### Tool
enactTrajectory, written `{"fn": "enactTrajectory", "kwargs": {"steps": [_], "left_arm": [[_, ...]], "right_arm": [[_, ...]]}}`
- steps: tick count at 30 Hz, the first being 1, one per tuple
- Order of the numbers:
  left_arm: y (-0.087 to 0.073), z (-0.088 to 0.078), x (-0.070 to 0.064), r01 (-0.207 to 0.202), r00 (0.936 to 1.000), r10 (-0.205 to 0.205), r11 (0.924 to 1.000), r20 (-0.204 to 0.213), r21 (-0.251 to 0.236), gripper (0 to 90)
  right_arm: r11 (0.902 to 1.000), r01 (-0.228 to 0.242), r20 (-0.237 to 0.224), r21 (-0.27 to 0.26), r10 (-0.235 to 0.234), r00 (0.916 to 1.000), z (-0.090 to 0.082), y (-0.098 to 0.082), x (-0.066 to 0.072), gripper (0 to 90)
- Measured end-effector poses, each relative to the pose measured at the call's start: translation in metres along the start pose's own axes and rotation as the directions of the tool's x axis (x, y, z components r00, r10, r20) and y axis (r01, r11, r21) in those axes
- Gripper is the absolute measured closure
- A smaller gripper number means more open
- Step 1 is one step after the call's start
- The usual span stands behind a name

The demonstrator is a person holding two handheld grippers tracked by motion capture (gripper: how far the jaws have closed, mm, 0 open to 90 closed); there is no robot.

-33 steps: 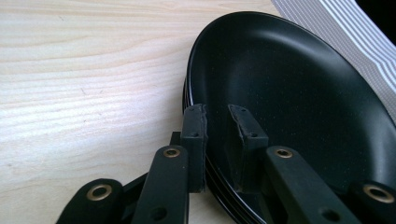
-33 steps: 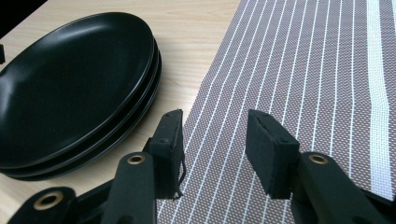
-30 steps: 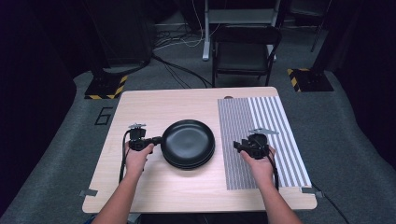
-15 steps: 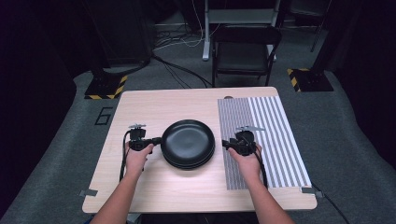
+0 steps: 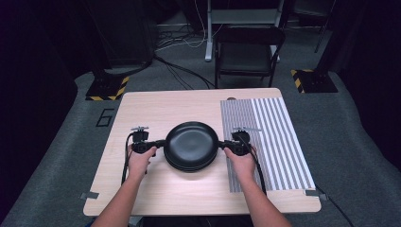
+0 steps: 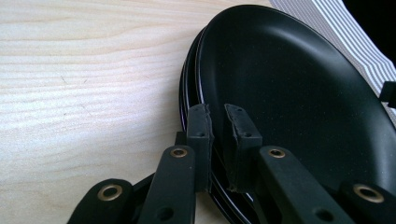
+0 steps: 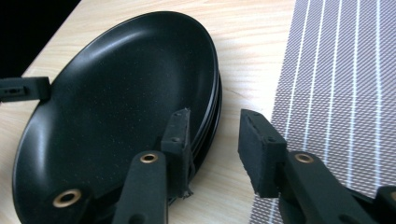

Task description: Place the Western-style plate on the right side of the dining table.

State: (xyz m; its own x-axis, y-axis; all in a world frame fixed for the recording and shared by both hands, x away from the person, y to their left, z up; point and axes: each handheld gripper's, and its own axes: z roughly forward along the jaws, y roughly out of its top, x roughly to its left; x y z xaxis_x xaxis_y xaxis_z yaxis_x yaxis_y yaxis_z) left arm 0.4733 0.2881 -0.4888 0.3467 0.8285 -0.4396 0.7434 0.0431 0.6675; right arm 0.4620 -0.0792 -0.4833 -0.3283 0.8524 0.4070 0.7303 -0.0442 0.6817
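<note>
Stack of round matte-black plates on pale wooden surface; no writing seen. Rim is clamped by left gripper; right gripper is held apart, straddling opposite rim.

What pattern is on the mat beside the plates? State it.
Grey weave with thin white stripes on the mat, clearest in the right gripper view.

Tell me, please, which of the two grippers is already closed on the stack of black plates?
The left gripper: its jaws pinch the top plate's rim. The right gripper is open, jaws straddling the stack's edge.
</note>
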Motion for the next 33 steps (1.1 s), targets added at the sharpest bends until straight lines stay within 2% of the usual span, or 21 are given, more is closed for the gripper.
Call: {"fn": "enactTrajectory", "kwargs": {"steps": [2,5,14,17,23,27,29,33], "left_arm": [[0.0,0.0,0.001,-0.01,1.0,0.01,1.0,0.002,0.002,81.4],[-0.001,0.0,0.0,-0.001,1.0,0.001,1.0,-0.004,-0.006,81.4],[-0.004,-0.001,0.003,0.02,0.9997,-0.02,0.9995,0.013,-0.024,81.6],[-0.005,0.0,0.003,0.028,0.9995,-0.028,0.999,0.016,-0.034,81.6],[-0.005,0.0,0.003,0.024,0.9996,-0.023,0.9986,0.013,-0.047,80.3],[-0.006,0.0,0.002,0.06,0.9981,-0.06,0.997,0.015,-0.048,81.7],[-0.005,0.0,0.003,0.071,0.9973,-0.07,0.9966,0.019,-0.041,82.0],[-0.003,0.001,0.005,0.092,0.9954,-0.092,0.9954,0.026,-0.024,82.8]], "right_arm": [[0.9994,-0.034,-0.009,0.005,0.034,0.9994,0.002,0.0,-0.001,66.2],[0.997,-0.075,-0.027,0.019,0.075,0.9968,0.004,0.0,-0.001,68.8],[0.9937,-0.106,-0.029,0.037,0.107,0.9938,0.009,0.001,0.003,79.1],[0.9928,-0.114,-0.022,0.037,0.115,0.9931,0.011,0.002,0.005,80.0],[0.9859,-0.164,-0.029,0.035,0.165,0.9859,0.015,0.004,0.002,80.8],[0.9792,-0.198,-0.045,0.043,0.2,0.9787,0.018,0.004,-0.001,81.1],[0.9812,-0.189,-0.052,0.04,0.191,0.9802,0.019,0.005,-0.003,81.2],[0.9791,-0.198,-0.052,0.046,0.2,0.9784,0.019,0.006,-0.003,81.3]]}}
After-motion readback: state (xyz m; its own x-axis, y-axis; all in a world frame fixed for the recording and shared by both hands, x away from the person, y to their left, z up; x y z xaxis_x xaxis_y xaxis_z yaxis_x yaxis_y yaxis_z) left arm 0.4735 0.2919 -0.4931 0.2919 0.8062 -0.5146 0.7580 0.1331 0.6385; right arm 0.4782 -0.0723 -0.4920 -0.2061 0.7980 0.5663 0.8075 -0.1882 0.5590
